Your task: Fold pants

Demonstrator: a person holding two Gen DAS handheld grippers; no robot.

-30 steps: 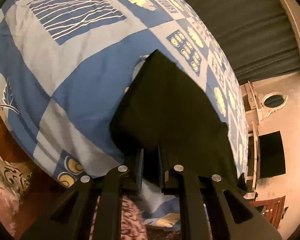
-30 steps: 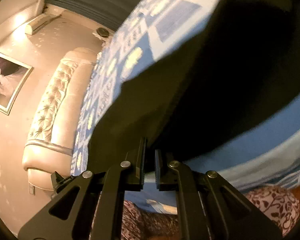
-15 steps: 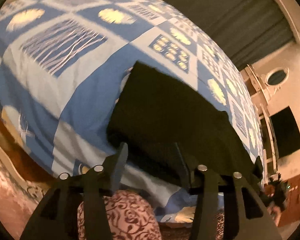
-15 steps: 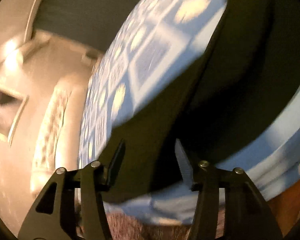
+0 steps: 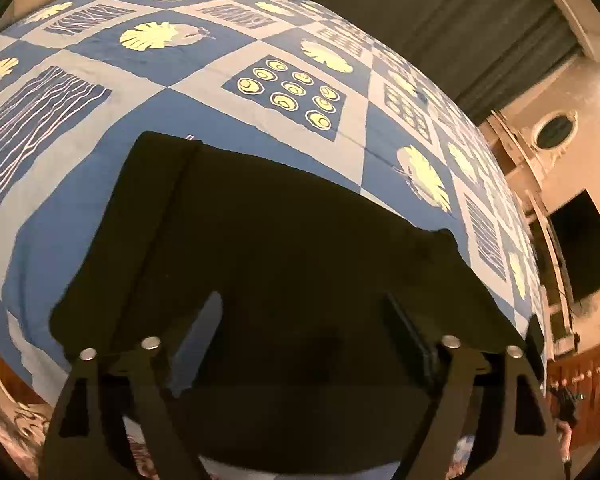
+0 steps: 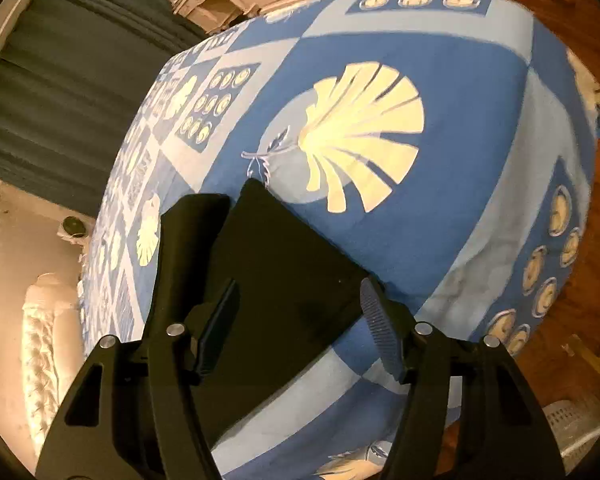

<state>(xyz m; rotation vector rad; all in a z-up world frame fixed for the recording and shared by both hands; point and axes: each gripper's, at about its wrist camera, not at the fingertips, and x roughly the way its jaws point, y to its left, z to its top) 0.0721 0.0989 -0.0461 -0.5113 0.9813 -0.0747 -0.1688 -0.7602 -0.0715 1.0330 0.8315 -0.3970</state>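
The black pants (image 5: 260,220) lie folded flat on the blue patterned bedspread (image 5: 100,168), near its front edge. My left gripper (image 5: 304,312) hangs over the near part of the pants. Its jaws are opening and wide apart, and the pads do not press the cloth. In the right wrist view one end of the pants (image 6: 288,264) shows as a dark rectangle on the bedspread (image 6: 460,184). My right gripper (image 6: 300,296) is above it with its jaws opening, the ribbed pads (image 6: 376,320) clear of the cloth. A black shape I cannot identify rises beside its left finger.
The bed's corner and a wooden floor (image 6: 572,320) lie to the right, with a white laundry basket (image 6: 572,420) below. Dark curtains (image 5: 460,20) hang behind the bed. A cream tufted headboard (image 6: 40,360) stands at the left, and a dark screen (image 5: 580,240) is on the wall.
Both grippers went from shut on the black cloth to open and let it go. The right gripper swung far across to the pants' end; the left drew back.
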